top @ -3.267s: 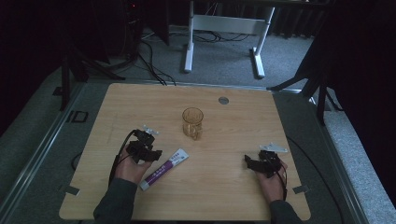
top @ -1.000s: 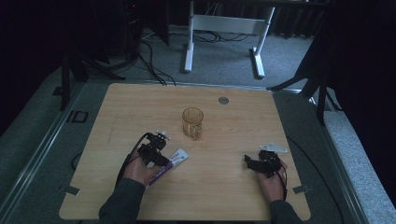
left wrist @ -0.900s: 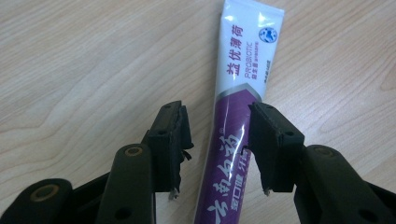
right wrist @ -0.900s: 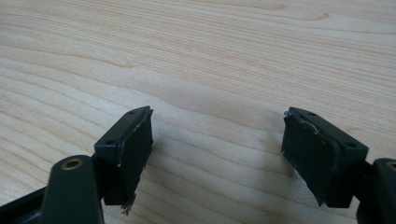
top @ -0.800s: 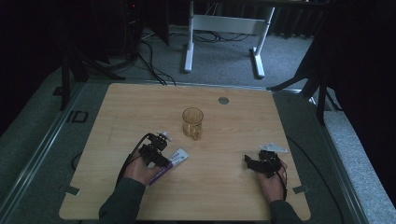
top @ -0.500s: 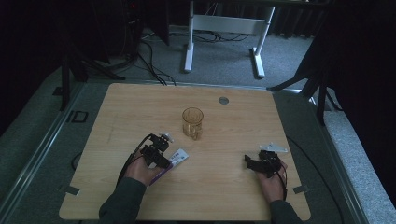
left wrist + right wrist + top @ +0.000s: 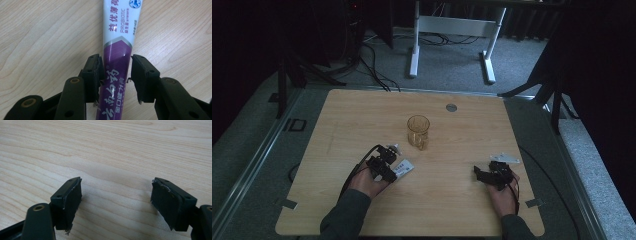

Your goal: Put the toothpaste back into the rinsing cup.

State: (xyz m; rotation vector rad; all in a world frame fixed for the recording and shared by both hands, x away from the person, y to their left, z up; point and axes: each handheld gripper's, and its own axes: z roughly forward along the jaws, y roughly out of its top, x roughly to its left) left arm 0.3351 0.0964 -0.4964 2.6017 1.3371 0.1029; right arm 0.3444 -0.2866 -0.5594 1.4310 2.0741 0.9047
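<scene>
Purple-white toothpaste tube (image 7: 117, 62) | long axis along left claw (image 7: 116, 75) | jaws closing, seemingly not yet gripping.

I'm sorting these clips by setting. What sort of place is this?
Probably a lab or recording studio: a bare wooden table ringed by dark curtains, cables on grey carpet, and hand-held grippers.

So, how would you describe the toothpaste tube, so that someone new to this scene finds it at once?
Start at the wooden table and find the amber glass near its middle. The toothpaste tube lies flat in front of the glass, to its left, between the jaws of the left tool. It alone is white and purple, with printed writing.
</scene>
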